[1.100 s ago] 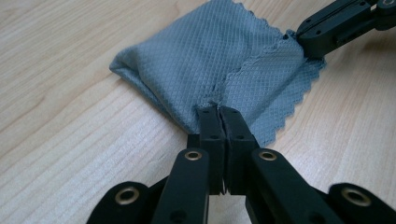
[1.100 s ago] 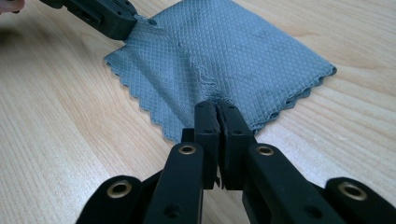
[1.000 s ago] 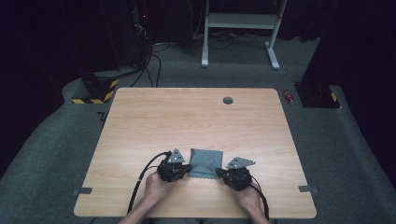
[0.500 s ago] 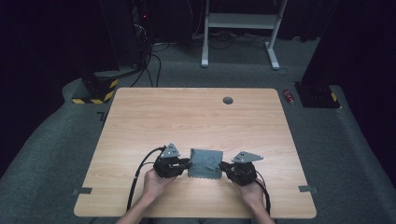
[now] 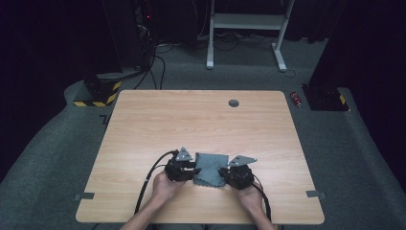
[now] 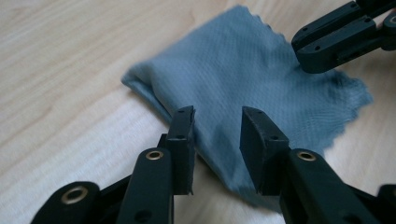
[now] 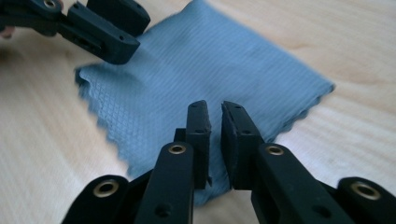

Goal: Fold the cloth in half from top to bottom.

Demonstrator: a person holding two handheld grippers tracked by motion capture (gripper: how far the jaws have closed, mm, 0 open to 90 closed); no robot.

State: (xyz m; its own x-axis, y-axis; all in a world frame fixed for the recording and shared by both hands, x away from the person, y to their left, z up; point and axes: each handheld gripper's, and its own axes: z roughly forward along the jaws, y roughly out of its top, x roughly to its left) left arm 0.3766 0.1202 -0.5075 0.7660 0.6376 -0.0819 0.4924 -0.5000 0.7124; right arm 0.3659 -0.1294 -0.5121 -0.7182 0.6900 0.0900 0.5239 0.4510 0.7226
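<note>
A folded grey-blue cloth (image 5: 209, 168) lies flat on a light wooden table (image 5: 191, 120), near the edge closest to the person and a little toward 6 o'clock from the table's middle. The cloth has a fine woven texture and zigzag-cut edges.

In the high view, the left gripper (image 5: 191, 171) sits at the cloth's 9 o'clock side and the right gripper (image 5: 223, 173) at its 3 o'clock side, each held in one of the person's hands, which enter from 6 o'clock. A black cable trails back from each gripper toward the person.

In the left gripper view, the left gripper (image 6: 217, 133) has its jaws parted with a clear gap, poised over the near folded edge of the cloth (image 6: 252, 88); the pads do not press on the fabric. These jaws have just been opening, with the cloth's edge below and between them. The other gripper's jaws show at 2 o'clock, over the cloth's far corner.

In the right gripper view, the right gripper (image 7: 215, 130) has its jaws parted by a narrow slit over the cloth's (image 7: 201, 74) near edge, also just opening; the pads do not clamp the fabric. The other gripper's jaws appear at 10 o'clock.

Farther out, a small round grommet (image 5: 233, 103) sits at the table's 12 o'clock edge.
</note>
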